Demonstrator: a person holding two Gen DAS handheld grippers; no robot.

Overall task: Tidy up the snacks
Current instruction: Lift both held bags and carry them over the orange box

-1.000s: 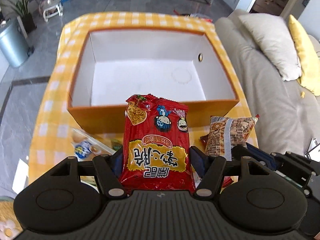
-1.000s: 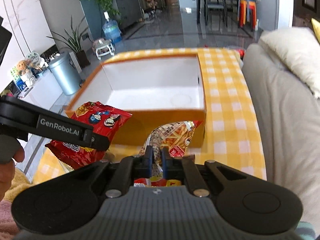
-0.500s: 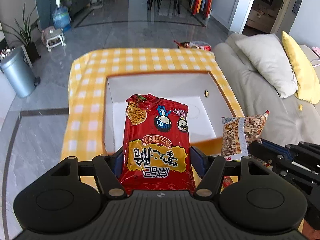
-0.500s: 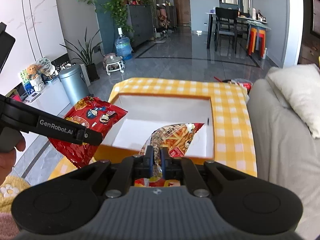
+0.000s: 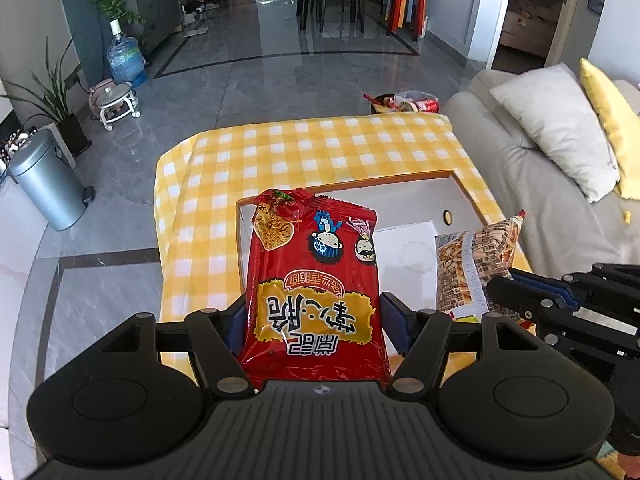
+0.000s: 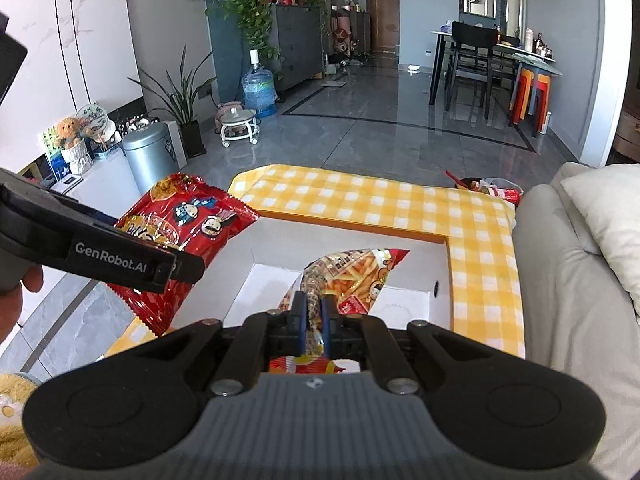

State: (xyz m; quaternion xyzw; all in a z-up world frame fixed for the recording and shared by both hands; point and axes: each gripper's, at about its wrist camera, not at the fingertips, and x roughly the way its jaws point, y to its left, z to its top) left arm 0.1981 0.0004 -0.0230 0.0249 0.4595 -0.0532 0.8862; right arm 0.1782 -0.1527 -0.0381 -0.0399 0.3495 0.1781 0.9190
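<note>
- Left wrist view, nearest: my left tongs (image 5: 314,322) stand wide and clamp the red noodle packet (image 5: 314,280) across its width, holding it upright above the box.
- Right wrist view: my right tongs (image 6: 314,312) are pinched nearly closed on the edge of the fries packet (image 6: 352,276), also in the air over the box.
- Beyond: the white-lined orange box (image 5: 408,204) on the checked desk (image 5: 320,148) shows nothing on the floor I can see.
- Judgement: both packets picked, neither yet placed; lowering and release remain.

"GenRobot.AI" stands in white on the left claw (image 6: 176,270)'s black finger.
</note>
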